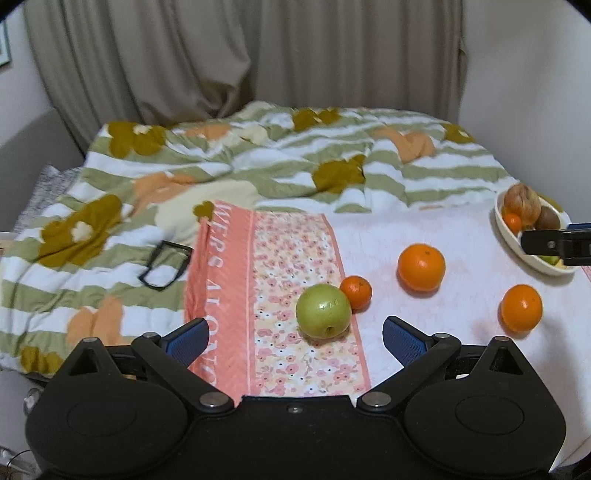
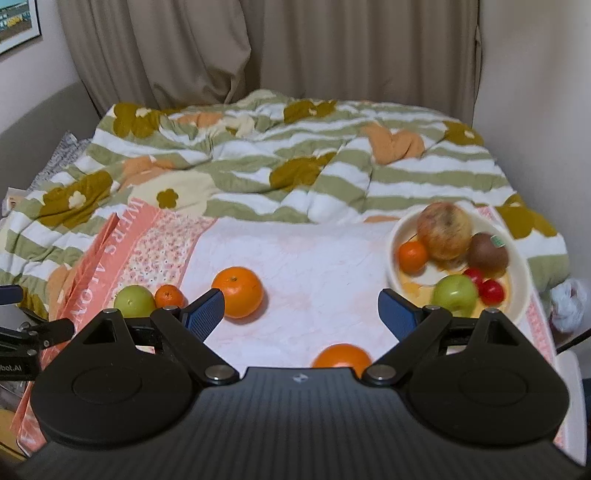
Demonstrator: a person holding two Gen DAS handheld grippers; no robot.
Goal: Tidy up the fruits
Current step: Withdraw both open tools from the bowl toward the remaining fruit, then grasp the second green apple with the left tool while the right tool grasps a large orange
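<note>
Left wrist: green apple (image 1: 323, 311) between tool (image 1: 295, 338) fingers.

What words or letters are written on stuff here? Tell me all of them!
"WERS ALON": white letters on the pink cloth, cut off at both ends.
"bot.AI": on the left gripper's side, start cut off.
Green sticker on the brown fruit: too small to read.
Framed picture on the wall: nothing readable.

At frame centre, a green apple (image 1: 323, 311) sits on a salmon-pink cloth (image 1: 221, 295) with a floral band. Orange fruits (image 1: 421, 267) dot the pale pink area. Above, the quilt (image 1: 258, 162) shows olive-white stripes with mustard flowers. The bowl (image 2: 517, 295) at right is cream.
</note>
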